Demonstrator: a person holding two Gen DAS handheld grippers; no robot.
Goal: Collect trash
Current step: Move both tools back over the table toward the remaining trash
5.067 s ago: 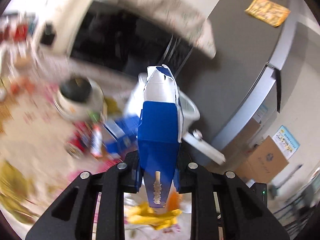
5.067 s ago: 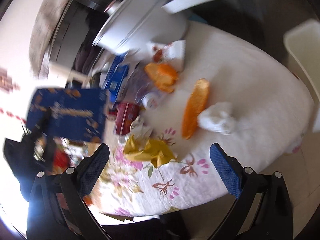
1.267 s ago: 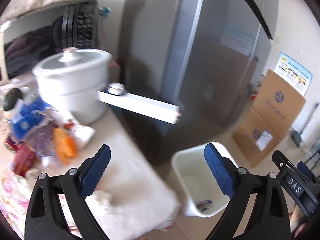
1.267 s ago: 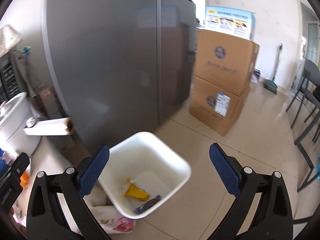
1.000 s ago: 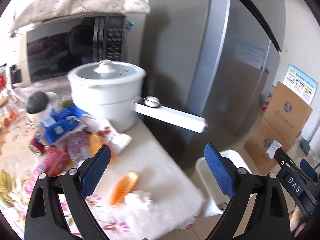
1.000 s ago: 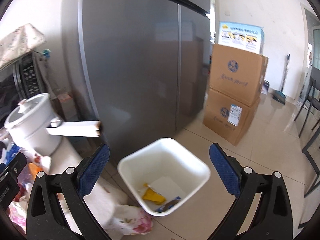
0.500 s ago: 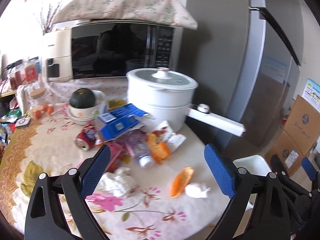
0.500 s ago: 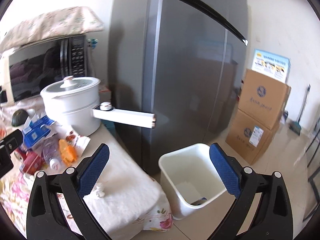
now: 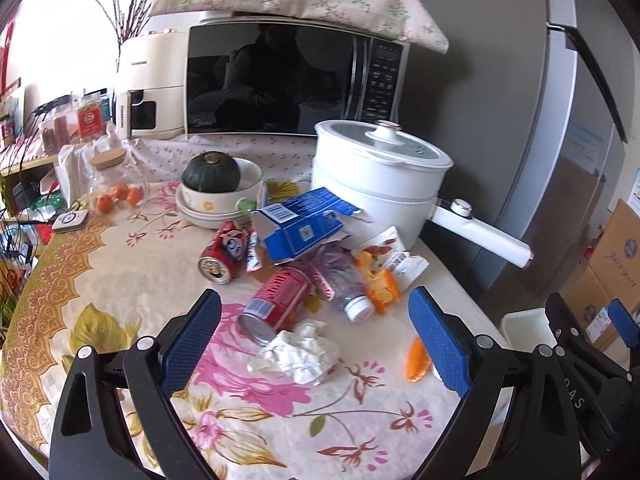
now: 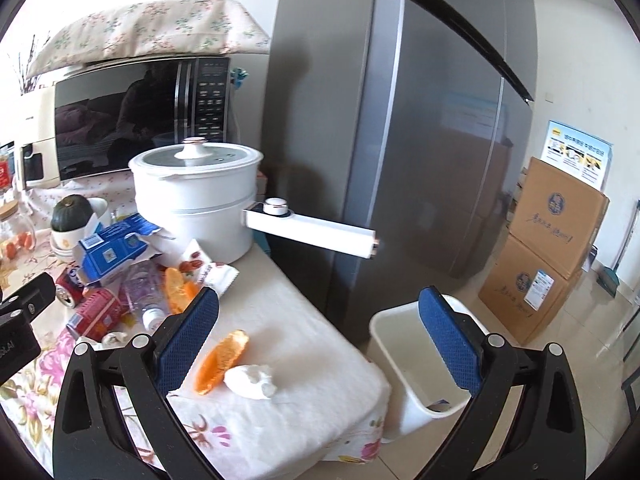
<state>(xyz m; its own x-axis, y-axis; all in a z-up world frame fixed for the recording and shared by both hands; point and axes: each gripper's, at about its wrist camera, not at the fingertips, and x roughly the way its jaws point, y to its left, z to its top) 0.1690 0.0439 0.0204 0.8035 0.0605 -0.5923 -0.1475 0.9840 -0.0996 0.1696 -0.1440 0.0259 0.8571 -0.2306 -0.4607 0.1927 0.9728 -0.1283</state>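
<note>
Your left tool [image 9: 314, 340] is released and empty, its pads spread wide above the bench [image 9: 120, 248]. Crumpled tissue [image 9: 298, 354] lies between its pads, a red can [image 9: 278, 300] just beyond. Your right tool [image 10: 318, 342] is likewise released, with orange wrapper [image 10: 220, 360] by its left pad and white bin [image 10: 404, 368] on the floor ahead.
</note>
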